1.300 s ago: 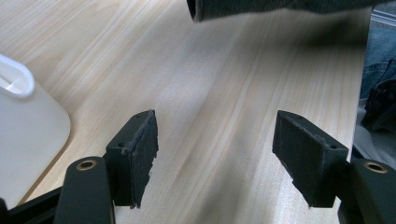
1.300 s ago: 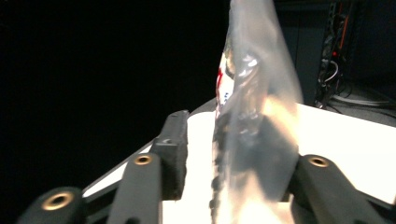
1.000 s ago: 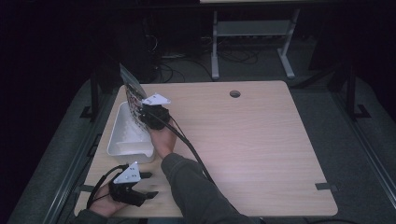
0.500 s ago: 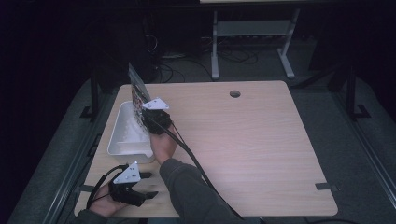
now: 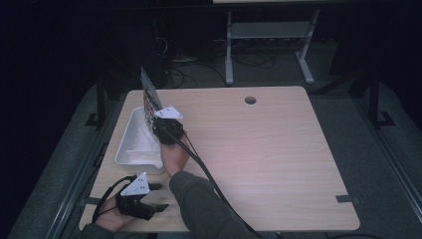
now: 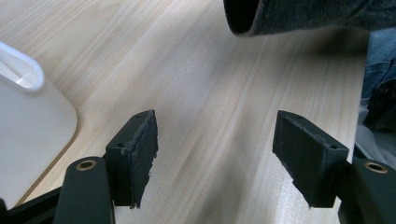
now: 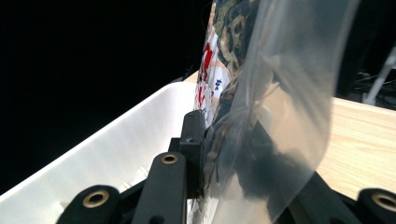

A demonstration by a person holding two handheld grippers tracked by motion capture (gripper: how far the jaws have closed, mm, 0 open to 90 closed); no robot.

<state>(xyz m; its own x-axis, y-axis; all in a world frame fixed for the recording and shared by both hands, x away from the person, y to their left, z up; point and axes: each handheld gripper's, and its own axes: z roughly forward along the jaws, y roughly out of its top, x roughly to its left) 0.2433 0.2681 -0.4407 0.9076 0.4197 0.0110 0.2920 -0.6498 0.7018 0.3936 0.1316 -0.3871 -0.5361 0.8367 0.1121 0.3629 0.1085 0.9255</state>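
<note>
Step in hand: my right claw (image 5: 160, 121) pinches a clear plastic packet (image 7: 261, 93) with printed label and dark contents. Jaws are pressed on its lower part; the packet stands upright above them. Judged: the packet is being carried to the white bin (image 5: 130, 144) for drop-in.

Packet position: directly above the claw, over the bin's near rim, approx. at the bin's far end.

Left claw (image 6: 215, 154): spread wide, nothing between the jaws, resting low over bare table (image 6: 210, 84). The bin corner sits just beside its left jaw. Idle.

Next move calls for: lower the packet inside the bin walls, tilt it flat, then release. Risk: the tall, floppy packet may catch on the rim.

Bin contents: inside looks bare as far as visible; near end partly hidden by my hand.
</note>
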